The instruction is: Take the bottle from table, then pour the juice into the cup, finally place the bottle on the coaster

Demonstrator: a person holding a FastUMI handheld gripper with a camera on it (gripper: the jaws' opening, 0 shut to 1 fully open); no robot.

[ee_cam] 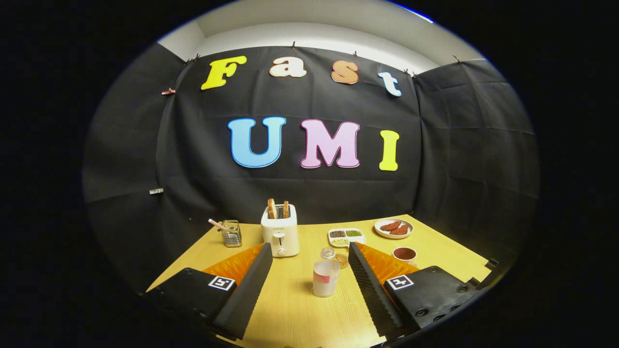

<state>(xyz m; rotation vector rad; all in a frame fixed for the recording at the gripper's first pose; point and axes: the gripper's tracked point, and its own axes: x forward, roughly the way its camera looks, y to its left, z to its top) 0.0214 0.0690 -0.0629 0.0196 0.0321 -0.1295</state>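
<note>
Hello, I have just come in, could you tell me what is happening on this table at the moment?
A person holds a gripper over a wooden table, its fingers spread wide and gripping nothing. A clear bottle with a little pale juice stands upright between the fingers, untouched. A woven coaster lies just behind it, and a cup stands further right. Beyond are a toaster with bread, a divided tray and a plate of food.

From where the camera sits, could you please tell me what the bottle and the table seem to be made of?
The bottle, between the open jaws, looks like clear plastic or glass: you see through it to the liquid inside. The table looks like light wood or wood-look laminate, with faint grain lines and a matte finish.
</note>
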